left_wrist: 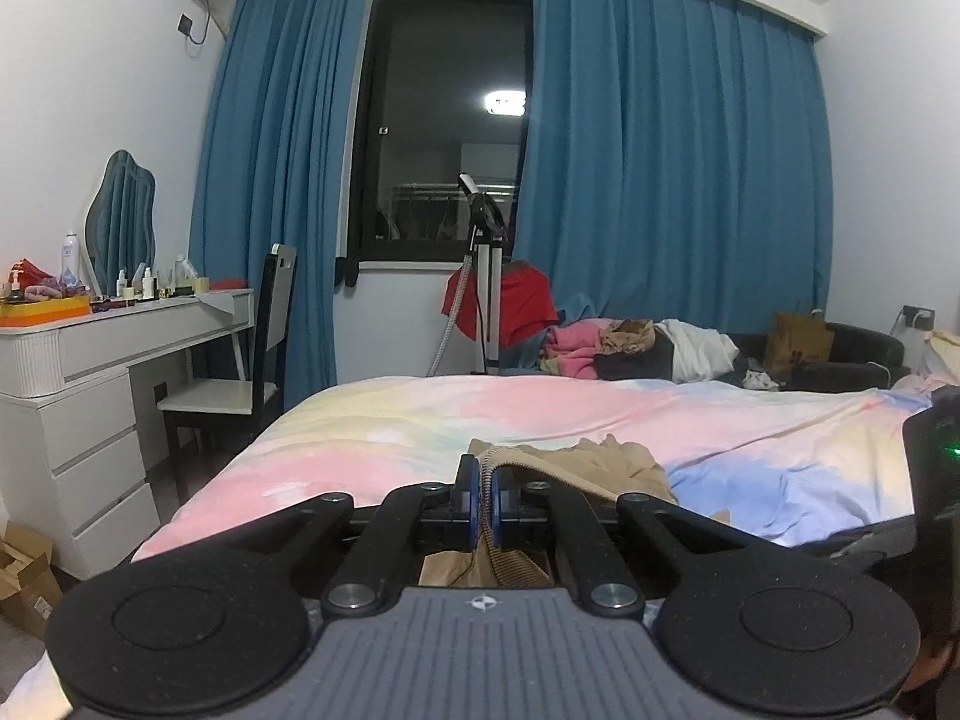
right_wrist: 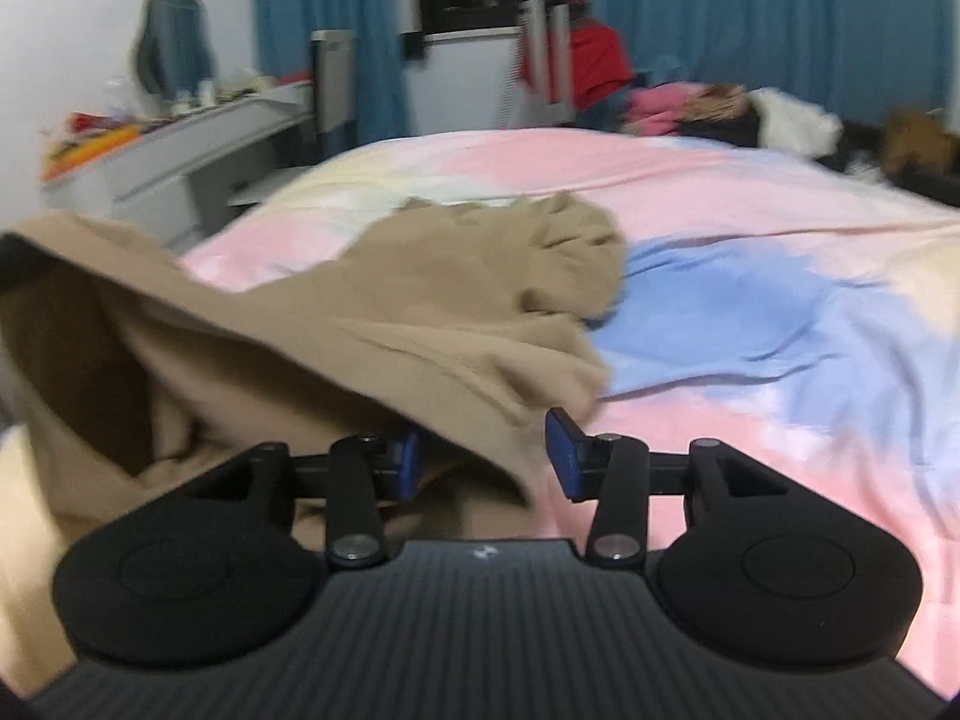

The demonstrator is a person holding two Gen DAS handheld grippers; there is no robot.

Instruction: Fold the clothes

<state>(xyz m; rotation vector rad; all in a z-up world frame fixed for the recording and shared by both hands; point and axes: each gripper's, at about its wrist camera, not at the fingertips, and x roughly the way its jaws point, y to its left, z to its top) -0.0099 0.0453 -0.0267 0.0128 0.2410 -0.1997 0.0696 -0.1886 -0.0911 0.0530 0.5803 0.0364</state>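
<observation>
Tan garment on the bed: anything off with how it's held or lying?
Yes. The tan garment is bunched, not spread flat, on the bed. The left gripper is shut on its ribbed edge, while the right gripper stands open, with cloth draped over one of its fingers.

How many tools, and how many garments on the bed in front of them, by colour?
Tools: 2, the left tool shut on the tan garment, the right tool open around its edge
Tan garments: 1, on the bed
Total: 3
</observation>
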